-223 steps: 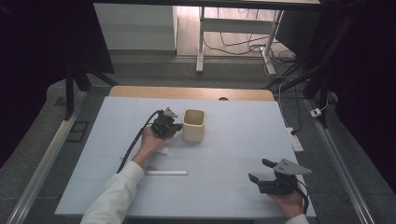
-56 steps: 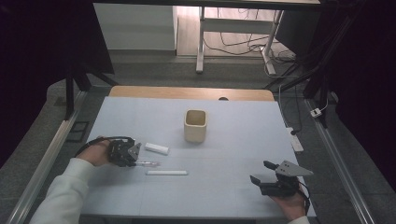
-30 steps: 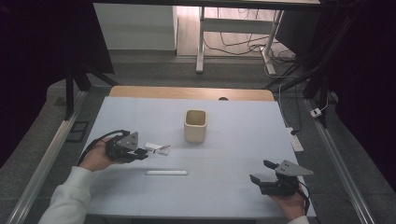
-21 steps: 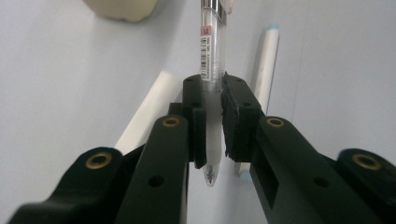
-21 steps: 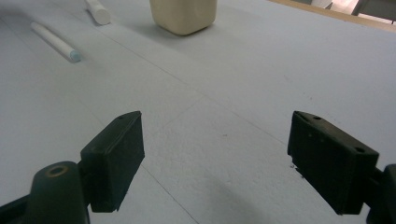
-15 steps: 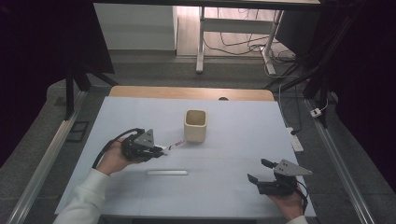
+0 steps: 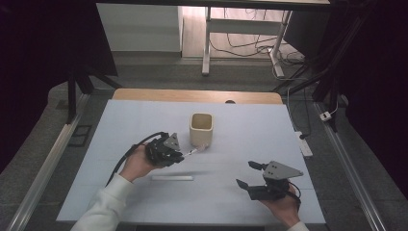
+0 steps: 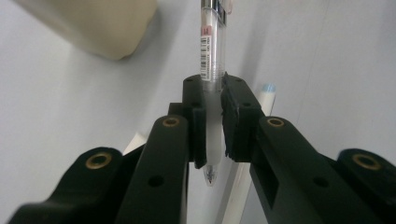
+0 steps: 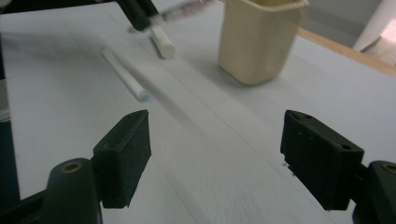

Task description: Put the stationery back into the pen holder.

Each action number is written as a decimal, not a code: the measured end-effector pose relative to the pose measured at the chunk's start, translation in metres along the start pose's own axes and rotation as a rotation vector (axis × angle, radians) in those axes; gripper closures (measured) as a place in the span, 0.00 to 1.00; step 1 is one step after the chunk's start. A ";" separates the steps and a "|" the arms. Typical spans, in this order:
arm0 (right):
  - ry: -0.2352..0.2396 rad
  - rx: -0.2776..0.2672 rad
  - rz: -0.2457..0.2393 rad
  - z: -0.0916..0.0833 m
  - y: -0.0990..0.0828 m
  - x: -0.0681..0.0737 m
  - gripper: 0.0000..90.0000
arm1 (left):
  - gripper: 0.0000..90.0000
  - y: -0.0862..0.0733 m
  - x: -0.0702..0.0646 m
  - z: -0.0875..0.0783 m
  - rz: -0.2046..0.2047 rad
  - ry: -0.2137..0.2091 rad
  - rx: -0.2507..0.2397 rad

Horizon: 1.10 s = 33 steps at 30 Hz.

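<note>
One pen is clenched near its tip by the left tongs, so it may pivot and miss the cup; the right tongs are released.

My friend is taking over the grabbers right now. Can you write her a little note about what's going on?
Left gripper: shut on a clear pen, held above the table beside the beige cup.
Right gripper: open, holding nothing, near the table's front right.
On the table: a long white stick and a short white piece.
Done: pen picked up.
Left: probably pen into the cup, then the white things.
</note>
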State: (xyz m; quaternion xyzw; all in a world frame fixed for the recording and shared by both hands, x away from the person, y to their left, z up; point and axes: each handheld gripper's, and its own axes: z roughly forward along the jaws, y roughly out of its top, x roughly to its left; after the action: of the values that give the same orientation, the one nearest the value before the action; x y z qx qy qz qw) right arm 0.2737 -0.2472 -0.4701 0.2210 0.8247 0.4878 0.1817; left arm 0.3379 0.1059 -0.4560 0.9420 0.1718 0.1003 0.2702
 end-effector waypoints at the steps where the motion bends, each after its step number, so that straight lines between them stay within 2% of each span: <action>1: 0.012 -0.006 -0.009 0.003 0.005 0.002 0.28 | 0.89 0.003 -0.001 0.002 -0.003 0.008 0.000; 6: 0.045 -0.013 -0.052 0.023 0.026 0.008 0.30 | 0.89 0.011 -0.004 0.006 -0.016 0.001 0.001; 11: 0.062 -0.007 -0.068 0.037 0.036 0.009 0.32 | 0.89 0.015 -0.005 0.011 -0.018 -0.019 0.006; 16: 0.068 0.001 -0.084 0.044 0.040 0.009 0.33 | 0.89 0.020 -0.008 0.014 -0.022 -0.032 0.000; 33: 0.055 0.015 -0.109 0.050 0.045 0.007 0.34 | 0.89 0.039 -0.019 0.029 0.018 -0.080 0.022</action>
State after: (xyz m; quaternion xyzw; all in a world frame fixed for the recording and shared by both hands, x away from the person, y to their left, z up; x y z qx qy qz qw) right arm 0.3020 -0.1882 -0.4542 0.1638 0.8439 0.4768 0.1838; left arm 0.3391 0.0541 -0.4607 0.9496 0.1536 0.0632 0.2657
